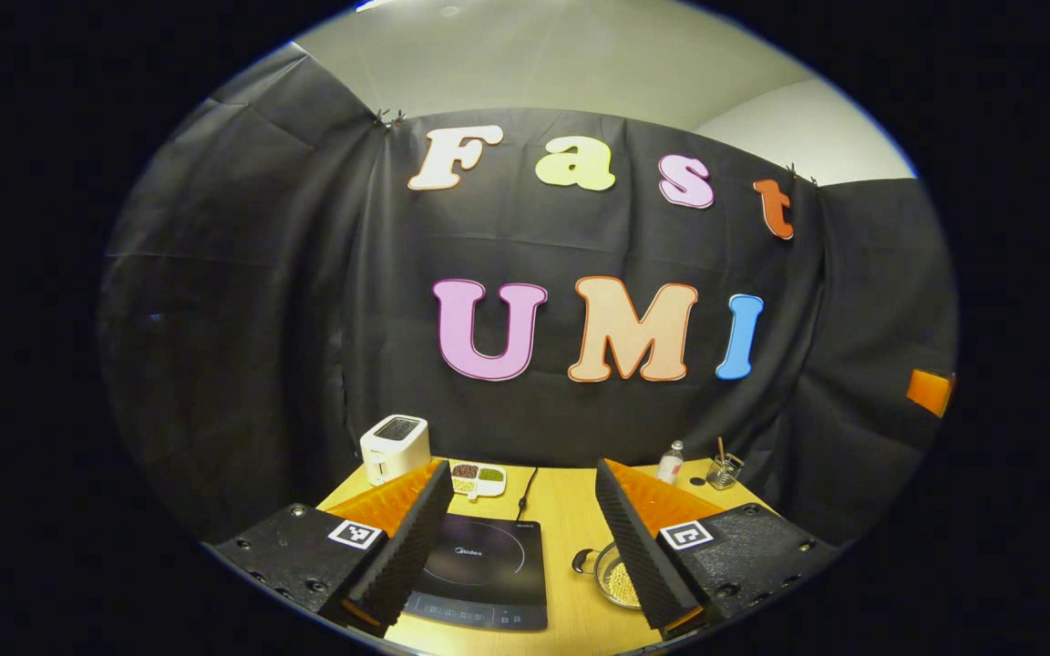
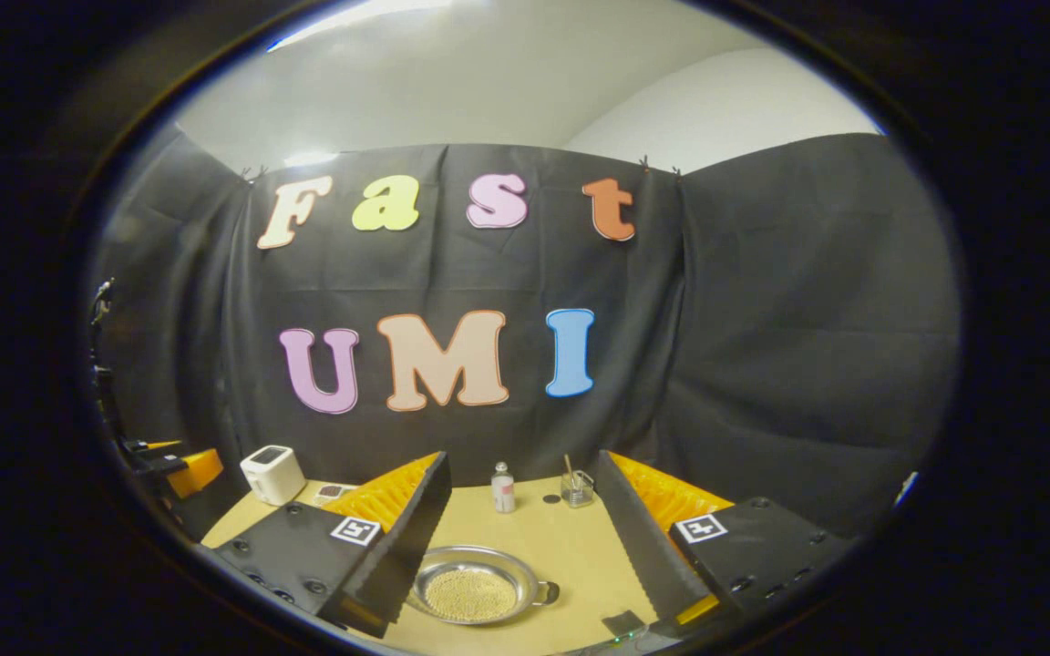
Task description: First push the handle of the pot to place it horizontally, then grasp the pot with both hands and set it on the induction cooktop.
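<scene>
Both the left gripper (image 1: 525,556) and right gripper (image 2: 525,556) hover spread and empty; the rigid, likely slippery metal pot (image 2: 472,594), bead-filled, sits at 3 o'clock of the induction cooktop (image 1: 479,569), best gripped at its side handles (image 2: 545,593).

A staged recording booth fitted out as a kitchen corner. Black cloth walls (image 1: 261,301) enclose a wooden table (image 1: 571,528). An induction cooktop (image 1: 481,569) lies on the table; behind it stand a white toaster (image 1: 395,446) and a divided dish (image 1: 478,478) of dry foods.
</scene>
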`<action>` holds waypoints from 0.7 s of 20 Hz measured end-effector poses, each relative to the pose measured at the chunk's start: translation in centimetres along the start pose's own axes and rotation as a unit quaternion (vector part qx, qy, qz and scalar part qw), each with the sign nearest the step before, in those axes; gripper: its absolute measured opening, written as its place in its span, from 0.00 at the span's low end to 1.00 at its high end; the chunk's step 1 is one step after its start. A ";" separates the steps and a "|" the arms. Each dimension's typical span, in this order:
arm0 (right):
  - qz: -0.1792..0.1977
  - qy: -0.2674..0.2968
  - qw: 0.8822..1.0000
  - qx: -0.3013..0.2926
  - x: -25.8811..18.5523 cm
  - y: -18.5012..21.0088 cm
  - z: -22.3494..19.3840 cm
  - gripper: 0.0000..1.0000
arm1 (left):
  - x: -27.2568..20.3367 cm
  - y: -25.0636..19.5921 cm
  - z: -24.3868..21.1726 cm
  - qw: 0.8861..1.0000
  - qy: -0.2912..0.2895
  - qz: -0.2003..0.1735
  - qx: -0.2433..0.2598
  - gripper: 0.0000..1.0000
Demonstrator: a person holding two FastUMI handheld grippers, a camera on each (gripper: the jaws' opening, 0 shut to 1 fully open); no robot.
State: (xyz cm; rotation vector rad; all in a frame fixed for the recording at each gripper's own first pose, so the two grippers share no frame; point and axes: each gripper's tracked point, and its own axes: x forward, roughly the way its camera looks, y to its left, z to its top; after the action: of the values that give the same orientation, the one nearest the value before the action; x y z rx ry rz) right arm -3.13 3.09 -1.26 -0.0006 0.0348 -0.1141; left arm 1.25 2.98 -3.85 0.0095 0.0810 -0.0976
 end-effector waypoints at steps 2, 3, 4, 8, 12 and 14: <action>-0.003 0.003 1.000 0.003 -0.2 0.0 -0.1 0.98 | 0.2 0.2 -0.1 1.000 0.001 -0.004 0.001 0.92; -0.005 0.004 1.000 0.004 -0.3 0.0 -0.1 0.98 | 0.3 0.1 -0.3 1.000 0.002 -0.006 0.001 0.92; -0.008 0.005 1.000 0.005 -0.3 0.0 0.0 0.98 | 0.3 0.0 -0.3 1.000 0.003 -0.010 0.000 0.92; -0.015 0.011 1.000 0.000 0.0 0.1 0.1 0.98 | 0.7 0.8 -0.6 1.000 0.002 -0.015 0.002 0.92; -0.009 0.029 1.000 -0.005 0.8 1.0 -1.0 0.98 | 0.9 2.6 -1.4 1.000 0.007 0.004 -0.001 0.92; 0.003 0.032 0.999 0.004 1.2 1.9 -1.2 0.88 | 0.8 3.6 -1.7 1.000 0.009 0.014 -0.002 0.95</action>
State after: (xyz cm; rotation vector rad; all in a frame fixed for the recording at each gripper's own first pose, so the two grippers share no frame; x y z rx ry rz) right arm -1.79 4.85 -2.47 0.0109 0.0989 -0.1090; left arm 2.24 6.51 -5.55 0.0077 0.0986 -0.0692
